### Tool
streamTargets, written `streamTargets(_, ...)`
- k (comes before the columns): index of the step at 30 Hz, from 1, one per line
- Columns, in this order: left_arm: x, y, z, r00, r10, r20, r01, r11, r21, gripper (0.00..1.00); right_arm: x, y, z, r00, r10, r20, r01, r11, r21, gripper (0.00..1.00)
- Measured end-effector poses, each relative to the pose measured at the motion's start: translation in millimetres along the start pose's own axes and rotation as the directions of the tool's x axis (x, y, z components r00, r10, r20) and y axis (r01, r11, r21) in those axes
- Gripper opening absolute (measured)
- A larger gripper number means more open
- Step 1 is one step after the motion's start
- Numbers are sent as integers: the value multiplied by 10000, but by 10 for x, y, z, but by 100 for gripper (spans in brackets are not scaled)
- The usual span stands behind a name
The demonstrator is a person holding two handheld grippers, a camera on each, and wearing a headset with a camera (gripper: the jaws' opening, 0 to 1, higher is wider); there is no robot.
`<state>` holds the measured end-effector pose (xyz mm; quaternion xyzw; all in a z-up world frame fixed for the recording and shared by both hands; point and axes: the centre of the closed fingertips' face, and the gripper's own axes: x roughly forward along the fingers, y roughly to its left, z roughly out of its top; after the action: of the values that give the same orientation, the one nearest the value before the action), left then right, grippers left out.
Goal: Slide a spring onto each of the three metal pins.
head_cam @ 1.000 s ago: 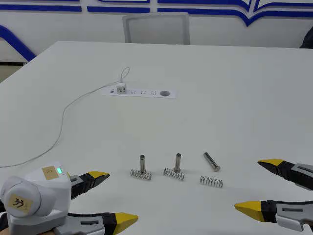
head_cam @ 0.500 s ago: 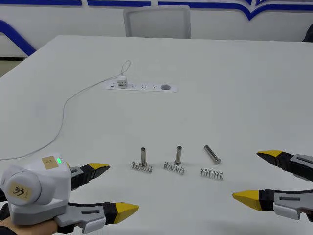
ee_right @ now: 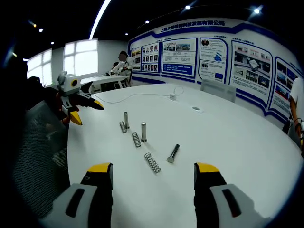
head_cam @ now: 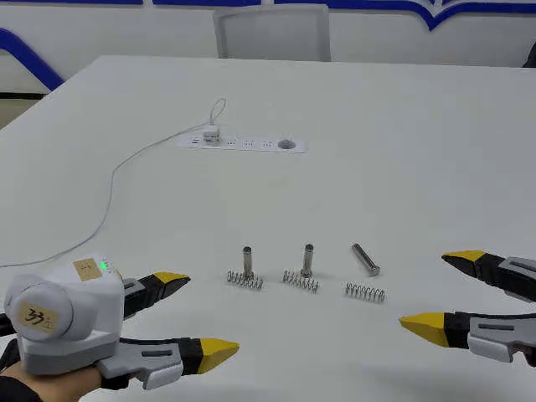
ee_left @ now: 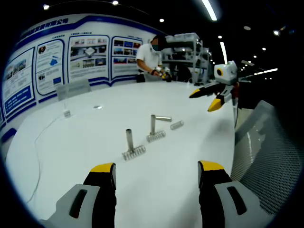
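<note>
Three metal pins are on the white table [head_cam: 402, 151]. The left pin [head_cam: 248, 260] and the middle pin [head_cam: 307, 260] stand upright, and the right pin [head_cam: 364, 259] lies on its side. A spring lies in front of each: left spring [head_cam: 244, 280], middle spring [head_cam: 301, 280], right spring [head_cam: 365, 291]. My left gripper [head_cam: 194, 311] is open at the near left, apart from the pins, with nothing in it. My right gripper [head_cam: 442, 289] is open at the near right, also holding nothing. The left gripper view has the pins [ee_left: 129, 139] ahead; the right gripper view has the lying pin [ee_right: 173, 153] and a spring [ee_right: 152, 162].
A white power strip [head_cam: 241, 143] with a plugged adapter lies further back, and its cable [head_cam: 109, 197] runs off to the left. A chair [head_cam: 270, 32] stands at the far edge. A person [ee_left: 150, 53] stands beyond the table in the left gripper view.
The head camera has tipped down a little, so the whole scene sits higher in the picture. The pins and springs have not moved, and both grippers stay open at about the same places.
</note>
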<state>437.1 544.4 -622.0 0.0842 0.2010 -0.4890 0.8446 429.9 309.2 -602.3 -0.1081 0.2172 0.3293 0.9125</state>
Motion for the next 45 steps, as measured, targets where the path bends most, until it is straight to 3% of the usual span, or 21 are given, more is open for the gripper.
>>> streamTargets(17, -13, 19, -10, 9999, 134, -80, -134, 9999, 63, 71, 168, -228, 195, 9992, -270, -280, 273, 9996, 94, 57)
streamTargets(24, -26, 40, -13, 9997, 234, -90, -233, 9997, 13, 70, 348, -316, 173, 9951, -297, -940, 323, 9991, 270, 50)
streamTargets(34, -18, 38, -27, 9996, 207, -167, -207, 9998, 14, 69, 610, -422, 158, 9813, -590, -1830, 667, 9971, 362, 35)
streamTargets(45, -19, 37, -30, 9997, 194, -157, -194, 9998, -29, 69, 912, -523, 43, 9564, -865, -2790, 1101, 9915, 699, 28)
